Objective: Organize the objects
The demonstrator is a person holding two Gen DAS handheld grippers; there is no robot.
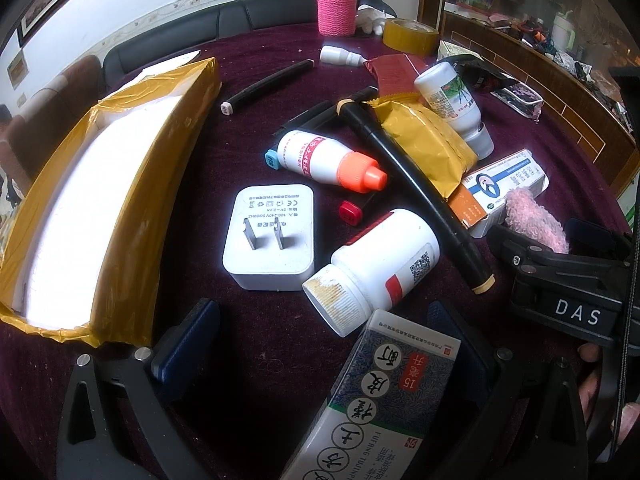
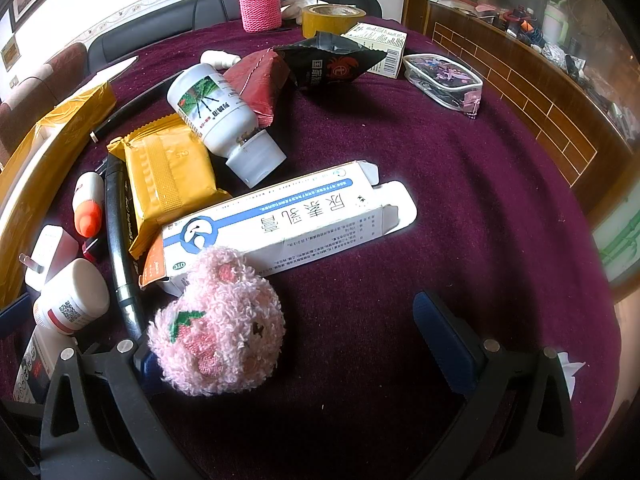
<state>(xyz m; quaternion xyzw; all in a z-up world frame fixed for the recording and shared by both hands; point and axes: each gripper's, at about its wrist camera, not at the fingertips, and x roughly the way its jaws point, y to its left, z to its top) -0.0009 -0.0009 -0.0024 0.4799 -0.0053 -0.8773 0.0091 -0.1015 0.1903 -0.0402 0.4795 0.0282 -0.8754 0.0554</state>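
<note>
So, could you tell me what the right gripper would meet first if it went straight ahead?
Probably the pink plush toy, already against the left finger of the right gripper; the centre line looks free cloth, though depth is unclear.

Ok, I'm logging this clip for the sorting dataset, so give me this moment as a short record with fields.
surface: round table under a dark purple cloth
container: open box wrapped in yellow tape, at the left, white inside
left gripper: open, a patterned medicine box lies between its fingers
right gripper: open, a pink plush toy rests against its left finger
loose items: white charger plug, white pill bottle, orange-capped bottle, black markers, yellow packet, long white-and-blue carton
far edge: pink knitted bottle sleeve, tape roll
</note>
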